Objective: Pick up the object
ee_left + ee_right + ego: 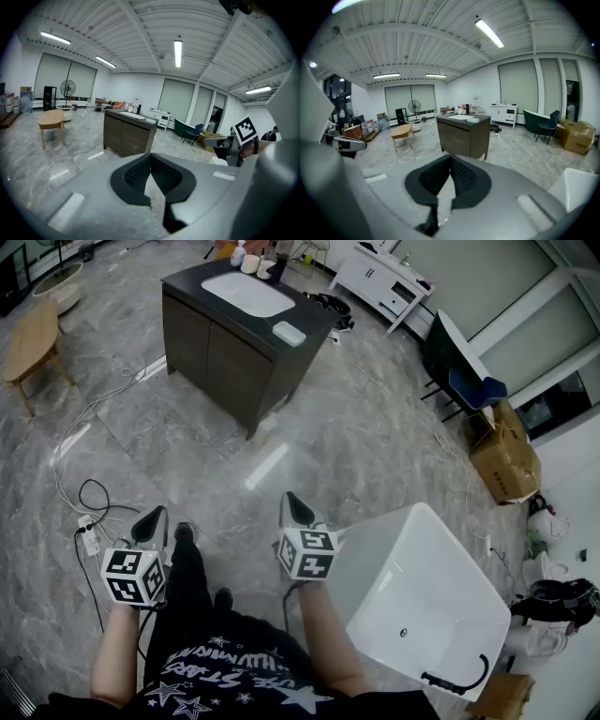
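The left gripper (150, 521) is clenched on nothing, its dark ribbed pads meeting. Far ahead, a dark matte vanity (220, 357) with an oval white basin (246, 293) carries a pale rounded-rectangle pad (289, 333) at its right corner, untouched. The right gripper (298, 509) is likewise closed and empty, beside a glossy white tub (422, 577).

Left gripper (150, 519): held low at the person's left, pointing forward, jaws together, nothing between them; left marker cube (134, 576) sits above bare left forearm (117, 652). Right gripper (296, 509): alongside, set slightly further forward, jaws closed tip to tip, empty; right marker cube (307, 552), bare right forearm (328, 638).
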{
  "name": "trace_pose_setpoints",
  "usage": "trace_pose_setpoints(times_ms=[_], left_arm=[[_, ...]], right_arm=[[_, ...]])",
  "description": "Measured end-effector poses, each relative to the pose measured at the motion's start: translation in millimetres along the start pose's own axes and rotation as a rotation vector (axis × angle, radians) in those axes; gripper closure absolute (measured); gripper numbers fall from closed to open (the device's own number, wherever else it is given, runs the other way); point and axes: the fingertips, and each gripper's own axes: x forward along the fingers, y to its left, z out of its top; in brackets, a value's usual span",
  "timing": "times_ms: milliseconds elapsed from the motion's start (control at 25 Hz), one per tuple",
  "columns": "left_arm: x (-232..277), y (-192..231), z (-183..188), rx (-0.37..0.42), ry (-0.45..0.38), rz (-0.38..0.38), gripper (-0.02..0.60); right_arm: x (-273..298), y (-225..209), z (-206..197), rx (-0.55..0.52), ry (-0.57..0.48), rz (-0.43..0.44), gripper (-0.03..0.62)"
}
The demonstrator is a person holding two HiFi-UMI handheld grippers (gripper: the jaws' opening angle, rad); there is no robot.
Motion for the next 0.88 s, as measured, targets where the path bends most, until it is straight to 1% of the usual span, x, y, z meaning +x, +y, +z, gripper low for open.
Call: trace_pose_setpoints(times_ms=[240, 440, 680, 880], left_arm=[[-20.7, -15.1, -10.7, 0.0, -0.004, 0.007, 0.574], [-31.2, -8.5, -14.7, -0.003, -0.003, 0.028, 0.574], [-27.5, -3.2, -2.9, -0.006, -0.023, 0.038, 0.574], [-14.8, 13.9, 7.9, -0.01, -0.029, 0.039, 0.574]], right_arm=[[-19.6, 5.9, -11.6, 0.005, 0.002, 0.027, 0.589], [-21.6, 13.1, -16.7, 0.009, 0.006, 0.039, 0.589], [-14.6, 10.2, -6.3, 0.018, -0.002, 0.044, 0.589], [7.0, 6.5, 14.4, 0.036, -0.027, 0.044, 0.589]])
